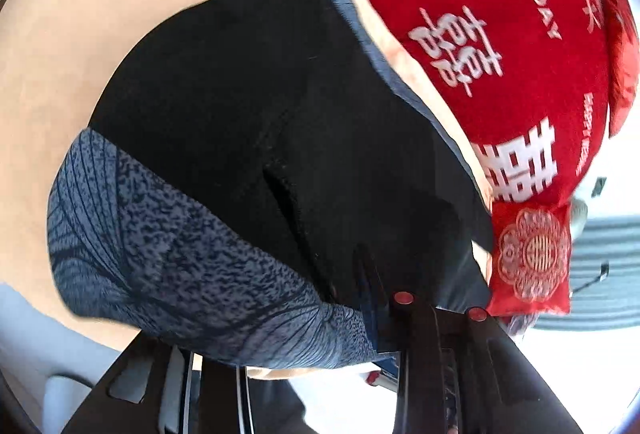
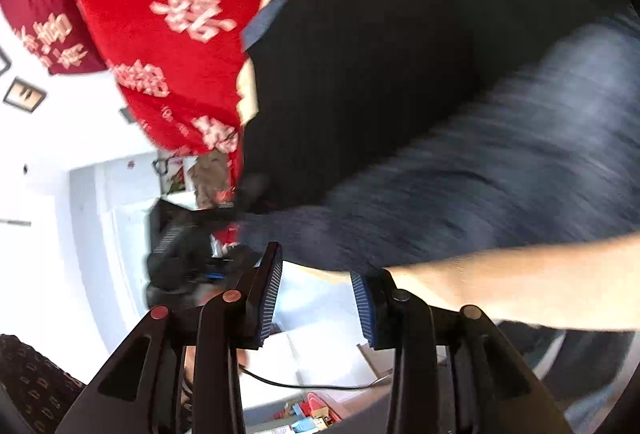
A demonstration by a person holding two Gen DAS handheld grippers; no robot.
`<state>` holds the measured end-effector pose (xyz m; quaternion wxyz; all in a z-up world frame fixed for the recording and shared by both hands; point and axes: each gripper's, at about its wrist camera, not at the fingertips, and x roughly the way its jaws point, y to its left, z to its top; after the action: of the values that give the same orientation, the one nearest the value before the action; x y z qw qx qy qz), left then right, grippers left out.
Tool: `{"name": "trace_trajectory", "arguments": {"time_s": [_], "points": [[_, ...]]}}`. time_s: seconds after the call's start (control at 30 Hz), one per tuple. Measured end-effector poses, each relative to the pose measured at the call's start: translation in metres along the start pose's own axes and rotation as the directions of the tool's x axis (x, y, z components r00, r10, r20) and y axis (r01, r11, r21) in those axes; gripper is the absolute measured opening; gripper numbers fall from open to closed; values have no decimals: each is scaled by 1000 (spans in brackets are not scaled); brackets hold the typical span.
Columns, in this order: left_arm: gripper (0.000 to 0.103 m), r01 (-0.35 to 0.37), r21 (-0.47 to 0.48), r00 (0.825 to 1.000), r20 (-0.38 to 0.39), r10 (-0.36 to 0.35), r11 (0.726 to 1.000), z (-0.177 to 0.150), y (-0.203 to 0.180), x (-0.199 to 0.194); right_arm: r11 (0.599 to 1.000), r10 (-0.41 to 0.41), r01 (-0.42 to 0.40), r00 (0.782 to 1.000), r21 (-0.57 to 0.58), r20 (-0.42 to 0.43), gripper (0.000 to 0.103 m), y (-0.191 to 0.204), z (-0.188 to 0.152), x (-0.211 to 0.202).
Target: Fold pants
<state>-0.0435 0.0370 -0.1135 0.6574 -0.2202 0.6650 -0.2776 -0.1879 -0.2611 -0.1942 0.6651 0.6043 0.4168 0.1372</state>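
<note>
The right gripper (image 2: 316, 298) is standing open, empty. Blurred dark pants (image 2: 400, 94) are lying beside a red blanket (image 2: 180, 34).

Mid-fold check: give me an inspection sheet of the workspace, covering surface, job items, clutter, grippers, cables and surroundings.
Surface: beige bed sheet, bare around the garment.
Job's things: black pants spread flat; grey patterned waistband at the near edge.
Clutter: red blanket with white characters beside the pants; small red embroidered cushion at its end.
Grippers: left gripper shut on the waistband edge; right gripper open, nothing between its pads, blurred by motion.
Cables: thin black cable on the floor below the right gripper.
Surroundings: white wall, framed picture, white door; a bare forearm crosses the right view.
</note>
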Motion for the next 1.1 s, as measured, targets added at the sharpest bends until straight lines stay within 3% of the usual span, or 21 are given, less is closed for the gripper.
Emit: {"name": "trace_trajectory", "arguments": {"time_s": [0.07, 0.27, 0.4, 0.5, 0.67, 0.8, 0.87, 0.9, 1.1], "points": [[34, -2, 29, 1000, -16, 3, 1000, 2, -7, -4, 999, 2, -3, 999, 34, 49, 49, -19, -5, -17], [34, -7, 72, 998, -67, 12, 997, 13, -30, -7, 990, 87, -103, 982, 92, 168, 51, -50, -14, -39], [34, -75, 127, 992, -93, 88, 989, 10, -35, 2, 968, 160, -199, 959, 152, 234, 51, -73, -24, -42], [34, -146, 104, 979, -127, 159, 984, 1, -18, 12, 948, 189, -251, 937, 193, 293, 51, -79, -30, -50], [34, -150, 27, 977, -149, 152, 988, -8, 0, 19, 958, 111, -196, 925, 208, 363, 51, -95, -40, -93], [34, -160, 29, 975, -153, 162, 987, -8, -2, 26, 964, 109, -183, 934, 191, 341, 50, -93, -22, -94], [29, -162, 10, 976, -146, 162, 987, -8, -2, 26, 955, 114, -197, 932, 220, 343, 14, -93, -15, -92], [21, -148, 4, 980, -134, 147, 989, -8, -2, 24, 948, 111, -203, 932, 244, 346, 6, -90, -13, -89], [21, -129, -13, 989, -77, 128, 992, 4, -22, -9, 974, 100, -155, 948, 163, 301, 6, -34, -7, -115]]}}
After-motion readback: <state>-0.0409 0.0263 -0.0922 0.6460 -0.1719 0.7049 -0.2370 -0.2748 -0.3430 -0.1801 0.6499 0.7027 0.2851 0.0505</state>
